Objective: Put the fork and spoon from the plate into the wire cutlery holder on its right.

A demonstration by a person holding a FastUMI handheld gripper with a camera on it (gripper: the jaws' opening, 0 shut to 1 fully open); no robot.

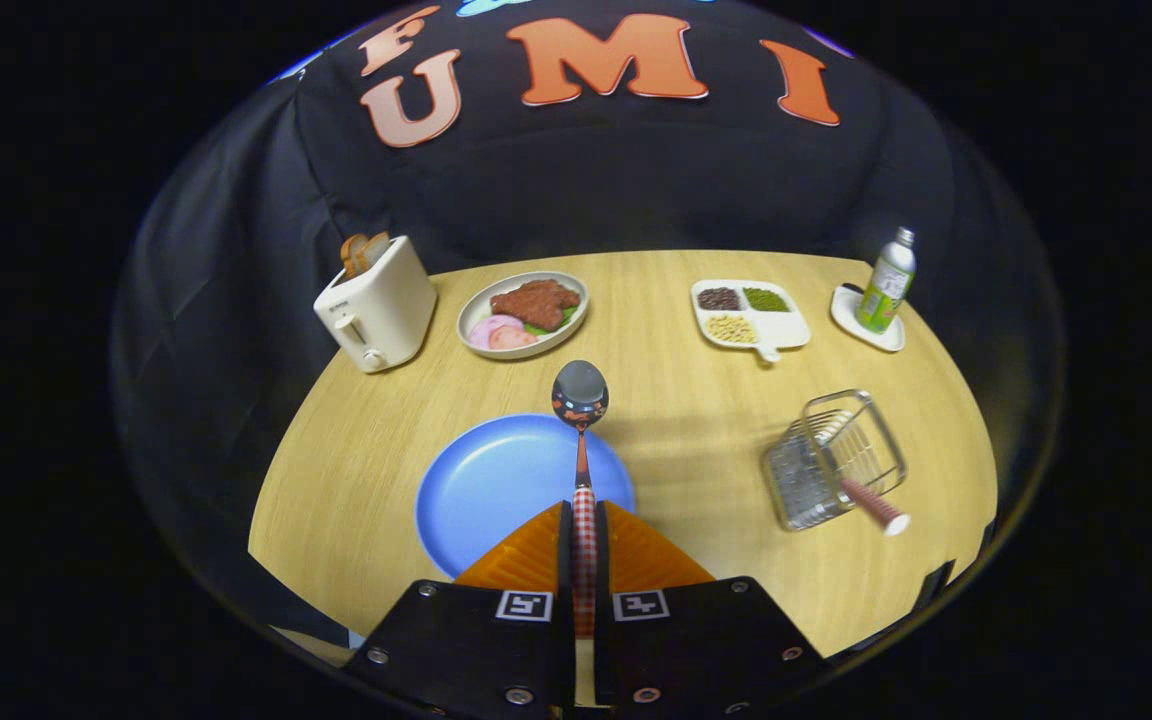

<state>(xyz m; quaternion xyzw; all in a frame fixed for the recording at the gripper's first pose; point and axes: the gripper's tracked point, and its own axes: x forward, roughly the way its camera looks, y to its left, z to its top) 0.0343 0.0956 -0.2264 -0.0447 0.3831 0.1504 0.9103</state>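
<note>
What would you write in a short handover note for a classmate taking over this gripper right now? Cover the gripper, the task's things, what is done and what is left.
Gripper: shut on the spoon, both fingers pressing its checked handle, bowl pointing ahead, held above the blue plate.
Wire cutlery holder: to the right of the plate, with a checked handle sticking out, presumably the fork.
Done: plate has no cutlery left; fork appears to be in the holder.
Left: carry the spoon right, lower it into the holder, release.
</note>
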